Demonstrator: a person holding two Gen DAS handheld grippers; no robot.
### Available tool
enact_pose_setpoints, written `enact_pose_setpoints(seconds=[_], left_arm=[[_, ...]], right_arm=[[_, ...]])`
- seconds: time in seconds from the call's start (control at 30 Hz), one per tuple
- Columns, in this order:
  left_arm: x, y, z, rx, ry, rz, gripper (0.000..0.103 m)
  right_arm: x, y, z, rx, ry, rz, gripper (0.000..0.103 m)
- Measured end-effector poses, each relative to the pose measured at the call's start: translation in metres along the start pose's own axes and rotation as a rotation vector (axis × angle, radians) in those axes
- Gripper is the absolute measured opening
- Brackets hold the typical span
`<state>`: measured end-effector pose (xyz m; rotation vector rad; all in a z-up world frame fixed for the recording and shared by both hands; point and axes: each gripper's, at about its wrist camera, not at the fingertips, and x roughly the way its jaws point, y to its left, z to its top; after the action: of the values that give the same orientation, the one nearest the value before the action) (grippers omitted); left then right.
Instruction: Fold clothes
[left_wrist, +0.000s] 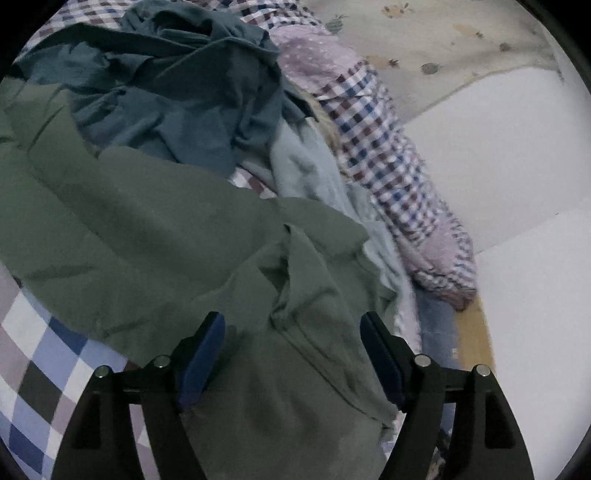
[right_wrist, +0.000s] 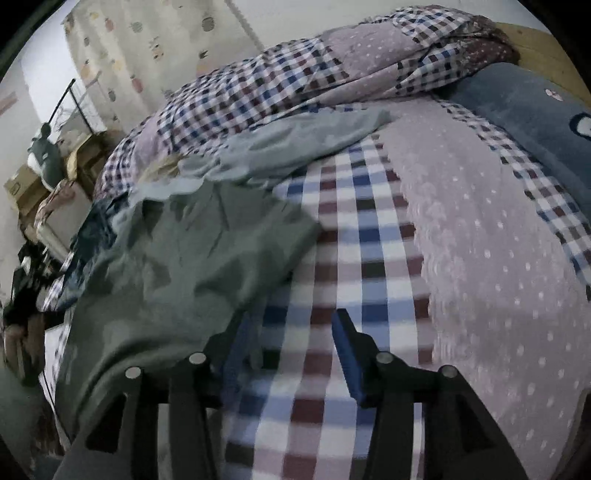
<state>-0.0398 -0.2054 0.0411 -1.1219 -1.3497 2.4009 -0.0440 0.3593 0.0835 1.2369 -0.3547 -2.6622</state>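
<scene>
Left and right wrist views of a bed (right_wrist: 354, 266) strewn with clothes. The landmark is the green garment (left_wrist: 155, 236), which lies spread but creased on the checked sheet, its near part bunched into ridges. Beyond it sits a crumpled teal garment (left_wrist: 166, 92); just beside its far edge lies a pale blue one (left_wrist: 306, 170), and beyond that a rolled quilt (left_wrist: 388, 155).

The left gripper (left_wrist: 291, 332) stands wide, its blue pads either side of the bunched near part of the green garment; contact cannot be told. The right gripper (right_wrist: 291, 332) is parted more narrowly and hovers over bare sheet just beside the garment's edge, holding nothing.

No garment in view lies folded. As a judgement, the green garment is the piece being worked, though whether it is being laid out or gathered for a fold the views do not settle.

Good practice for either: each gripper should pinch a single layer at an edge or corner rather than a ridge, both should pull apart evenly to remove creases, and the cloth should be kept off the neighbouring teal and pale blue pieces.
</scene>
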Motion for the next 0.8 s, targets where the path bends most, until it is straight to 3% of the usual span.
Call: enact_pose_setpoints(seconds=[0.17, 0.37, 0.5, 0.57, 0.7, 0.8], left_arm=[[0.007, 0.010, 0.005, -0.049, -0.011, -0.063, 0.081], [0.015, 0.023, 0.011, -0.108, -0.024, -0.139, 0.081], [0.020, 0.031, 0.015, -0.143, -0.034, -0.187, 0.081], [0.017, 0.030, 0.027, -0.105, -0.056, -0.181, 0.081], [0.015, 0.037, 0.032, -0.121, -0.075, -0.170, 0.078], [0.013, 0.041, 0.037, -0.134, -0.089, -0.162, 0.078]], right_arm=[[0.007, 0.062, 0.014, -0.096, -0.036, 0.051, 0.052], [0.043, 0.212, -0.017, -0.464, -0.053, 0.152, 0.052], [0.089, 0.300, -0.027, -0.626, -0.007, 0.226, 0.050], [0.112, 0.337, -0.035, -0.705, 0.015, 0.245, 0.049], [0.161, 0.382, -0.045, -0.770, 0.064, 0.234, 0.047], [0.192, 0.398, -0.053, -0.790, 0.106, 0.180, 0.035]])
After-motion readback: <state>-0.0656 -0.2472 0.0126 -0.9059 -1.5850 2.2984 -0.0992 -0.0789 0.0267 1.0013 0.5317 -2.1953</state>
